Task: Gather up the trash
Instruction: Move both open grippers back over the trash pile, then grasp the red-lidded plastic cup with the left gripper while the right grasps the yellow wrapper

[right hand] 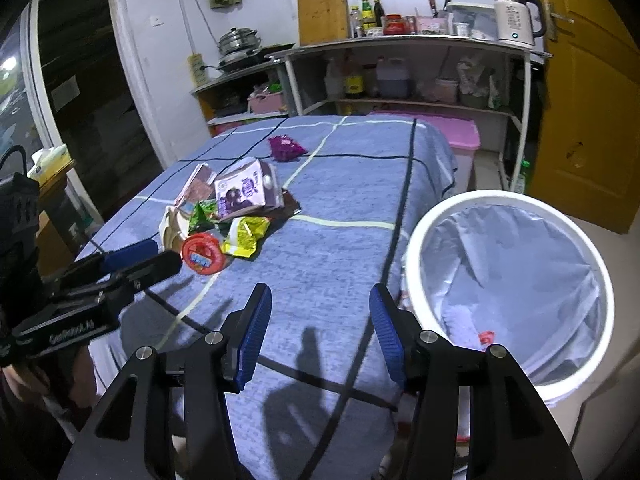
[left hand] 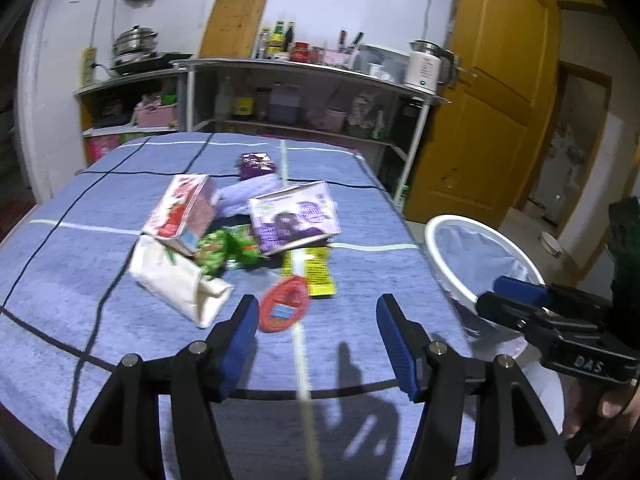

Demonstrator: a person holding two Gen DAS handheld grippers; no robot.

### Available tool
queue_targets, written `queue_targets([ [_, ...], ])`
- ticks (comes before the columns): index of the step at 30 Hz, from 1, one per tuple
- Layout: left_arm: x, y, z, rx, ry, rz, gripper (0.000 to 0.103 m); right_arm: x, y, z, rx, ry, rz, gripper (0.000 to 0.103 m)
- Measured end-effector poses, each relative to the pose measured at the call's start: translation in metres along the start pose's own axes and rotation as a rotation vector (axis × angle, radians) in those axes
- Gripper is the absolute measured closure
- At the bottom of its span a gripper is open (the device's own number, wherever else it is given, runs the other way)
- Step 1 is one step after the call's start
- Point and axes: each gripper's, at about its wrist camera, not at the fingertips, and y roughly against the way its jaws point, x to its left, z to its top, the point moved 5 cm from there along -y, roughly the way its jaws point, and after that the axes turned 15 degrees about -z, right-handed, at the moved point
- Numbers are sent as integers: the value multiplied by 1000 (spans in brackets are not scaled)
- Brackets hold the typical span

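A pile of trash lies on the blue checked tablecloth [left hand: 60, 272]: a red round lid [left hand: 285, 309] [right hand: 202, 255], a yellow wrapper [left hand: 310, 272] [right hand: 245, 236], a green wrapper [left hand: 224, 250], a purple carton [left hand: 294, 216] [right hand: 244, 192], a red-and-white carton [left hand: 182, 210], a cream bag [left hand: 180, 284] and a purple packet [left hand: 256, 165] [right hand: 285, 147]. My left gripper [left hand: 316, 340] is open and empty, just short of the red lid. My right gripper [right hand: 320, 336] is open and empty over the table's near right part. A white bin with a liner [right hand: 508, 288] [left hand: 476, 256] stands right of the table.
Shelves with bottles, a kettle [right hand: 514, 16] and pots [left hand: 134, 46] stand behind the table. A yellow door [left hand: 492, 92] is at the right. A pink box [right hand: 460, 136] sits on the floor past the table's far corner.
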Motion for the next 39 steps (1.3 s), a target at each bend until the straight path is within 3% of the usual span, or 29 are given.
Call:
queue_targets([
  [20, 37, -54, -5, 78, 101, 13, 40, 9, -31, 4, 50, 24, 2, 51],
  [23, 38, -57, -6, 84, 107, 16, 53, 9, -35, 5, 58, 22, 2, 51],
  [39, 48, -18, -6, 19, 135, 7, 55, 40, -53, 16, 79, 52, 47, 51],
])
